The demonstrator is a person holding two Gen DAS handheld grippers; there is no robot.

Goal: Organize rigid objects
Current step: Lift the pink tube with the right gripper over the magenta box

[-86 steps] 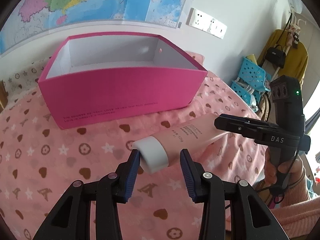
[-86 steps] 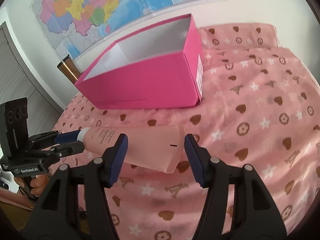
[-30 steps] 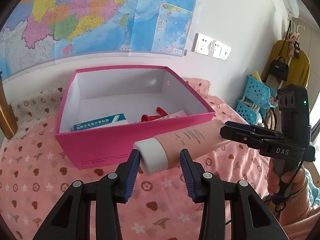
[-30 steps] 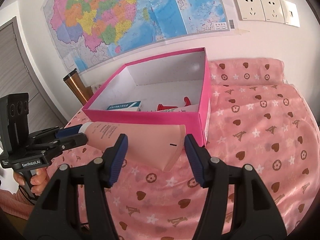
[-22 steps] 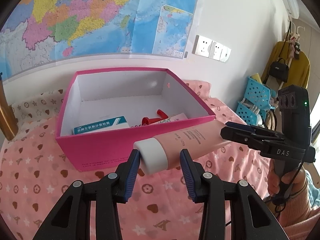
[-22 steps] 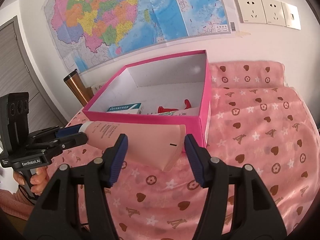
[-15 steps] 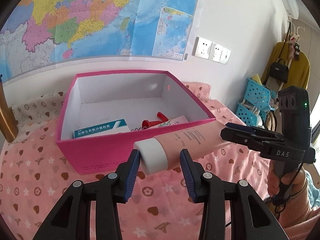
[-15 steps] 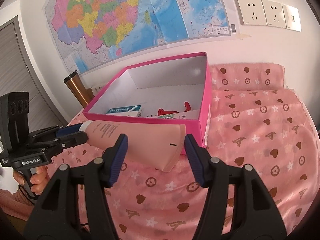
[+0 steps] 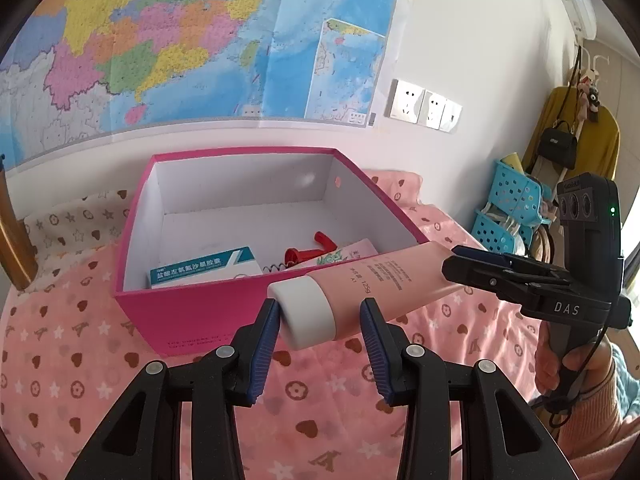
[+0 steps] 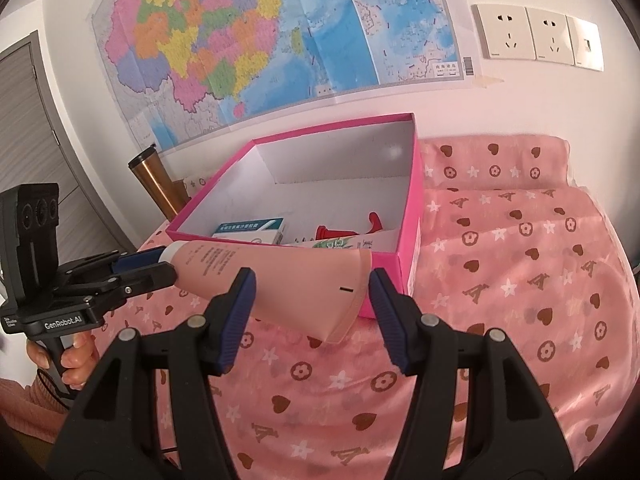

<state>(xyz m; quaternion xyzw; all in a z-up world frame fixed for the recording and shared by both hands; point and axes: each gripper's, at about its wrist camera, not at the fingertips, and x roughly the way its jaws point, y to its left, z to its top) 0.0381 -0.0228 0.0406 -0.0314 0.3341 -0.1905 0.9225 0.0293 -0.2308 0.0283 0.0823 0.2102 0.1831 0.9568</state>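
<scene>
A pink tube (image 9: 380,276) with a white cap (image 9: 306,312) hangs level in the air just in front of the pink box (image 9: 200,320). My left gripper (image 9: 320,316) is shut on its cap end. My right gripper (image 10: 312,284) is shut on the wide crimped end of the tube (image 10: 288,276). Each gripper shows in the other's view: the right gripper (image 9: 480,268) and the left gripper (image 10: 148,266). The tube sits at about the height of the box's near rim (image 10: 280,246). Inside the box lie a teal-and-white carton (image 9: 200,268), a red corkscrew (image 9: 312,250) and a green-printed tube (image 10: 340,244).
Pink patterned cloth (image 10: 520,280) covers the surface around the box. A copper tumbler (image 10: 156,184) stands to the box's left by the wall. Blue baskets (image 9: 512,208) and hanging bags are off to the right. A map and sockets (image 10: 536,38) are on the wall behind.
Since the earliest frames both grippers have raised the tube off the cloth to the height of the box rim, so the box's inside now shows. Over the last second it barely shifted.
</scene>
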